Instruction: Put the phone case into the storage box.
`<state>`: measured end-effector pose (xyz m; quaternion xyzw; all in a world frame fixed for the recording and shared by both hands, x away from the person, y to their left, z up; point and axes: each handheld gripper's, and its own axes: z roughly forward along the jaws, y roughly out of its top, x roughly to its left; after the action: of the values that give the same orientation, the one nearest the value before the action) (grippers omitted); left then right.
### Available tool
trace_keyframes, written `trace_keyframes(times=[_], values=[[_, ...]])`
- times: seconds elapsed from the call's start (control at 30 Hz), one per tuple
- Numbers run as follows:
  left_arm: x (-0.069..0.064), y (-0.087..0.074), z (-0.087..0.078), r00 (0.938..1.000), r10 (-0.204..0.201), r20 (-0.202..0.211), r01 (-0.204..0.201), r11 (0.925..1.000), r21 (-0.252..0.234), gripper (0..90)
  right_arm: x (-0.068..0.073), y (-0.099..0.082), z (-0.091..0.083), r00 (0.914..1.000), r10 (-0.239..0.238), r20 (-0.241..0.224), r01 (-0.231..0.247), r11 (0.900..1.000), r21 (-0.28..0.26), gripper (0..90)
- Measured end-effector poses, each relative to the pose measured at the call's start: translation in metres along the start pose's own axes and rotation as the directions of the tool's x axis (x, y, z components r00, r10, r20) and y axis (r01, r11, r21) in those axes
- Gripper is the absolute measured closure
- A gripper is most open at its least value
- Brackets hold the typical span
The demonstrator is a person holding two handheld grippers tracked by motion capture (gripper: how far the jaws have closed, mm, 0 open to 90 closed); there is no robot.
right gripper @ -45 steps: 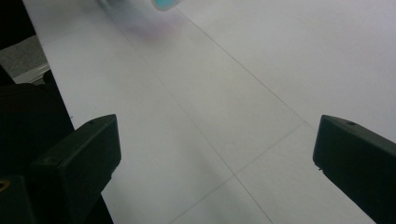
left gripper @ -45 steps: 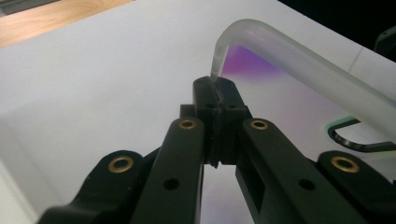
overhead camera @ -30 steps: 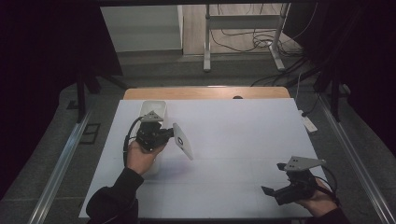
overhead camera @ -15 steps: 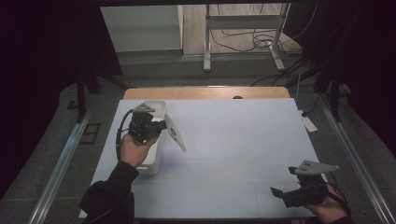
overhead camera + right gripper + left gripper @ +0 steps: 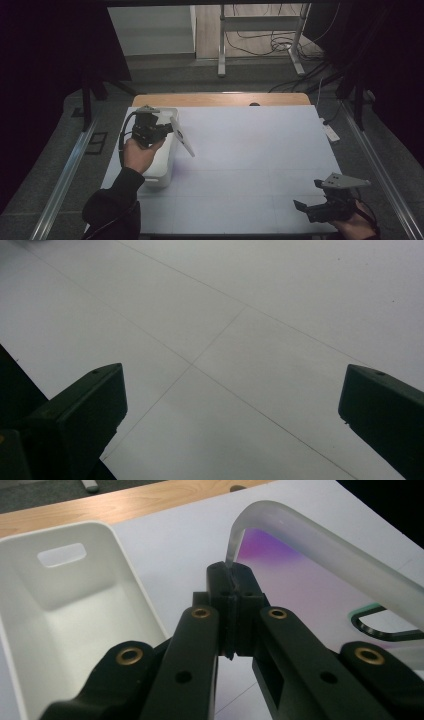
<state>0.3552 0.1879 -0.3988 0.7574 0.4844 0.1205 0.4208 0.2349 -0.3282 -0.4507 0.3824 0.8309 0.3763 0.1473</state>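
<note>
The white table (image 5: 250,165) carries a white bin (image 5: 75,615) at its left. The left gripper (image 5: 167,127), clamped on the frosted lid's (image 5: 320,545) edge, has lifted it clear above the bin's rim. The right gripper (image 5: 305,207), jaws wide and empty, waits near the front edge.

My left gripper (image 5: 167,129) hangs above the open white bin (image 5: 162,172) at the table's (image 5: 250,150) left side, its jaws pinched on the edge of the pale lid (image 5: 182,136) — the lid tilts out to the right, clear of the bin. My right gripper (image 5: 306,207) sits low at the near right corner — jaws apart, nothing between them, well apart from the bin.
</note>
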Motion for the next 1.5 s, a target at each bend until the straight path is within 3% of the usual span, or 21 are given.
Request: trace_keyframes(times=[0.5, 0.9, 1.13, 1.5], values=[[0.007, 0.018, -0.013, 0.9985, -0.014, -0.052, 0.014, 0.9999, -0.003, 89.1, 0.001, -0.003, -0.005, 0.9998, 0.004, 0.021, -0.003, 0.9999, -0.015, 0.0], [0.019, 0.029, -0.025, 0.9932, -0.038, -0.11, 0.037, 0.9992, -0.012, 89.1, 0.002, -0.003, -0.005, 0.9998, 0.003, 0.019, -0.003, 0.9999, -0.013, 0.0], [0.031, 0.034, -0.03, 0.9827, -0.064, -0.174, 0.062, 0.998, -0.015, 89.1, 0.003, -0.003, -0.006, 0.9998, -0.011, 0.019, 0.012, 0.9998, -0.015, 0.0], [0.047, 0.037, -0.029, 0.9681, -0.105, -0.228, 0.105, 0.9944, -0.011, 89.1, 0.004, -0.003, -0.006, 0.9996, -0.026, 0.013, 0.027, 0.9995, -0.015, 0.0]])
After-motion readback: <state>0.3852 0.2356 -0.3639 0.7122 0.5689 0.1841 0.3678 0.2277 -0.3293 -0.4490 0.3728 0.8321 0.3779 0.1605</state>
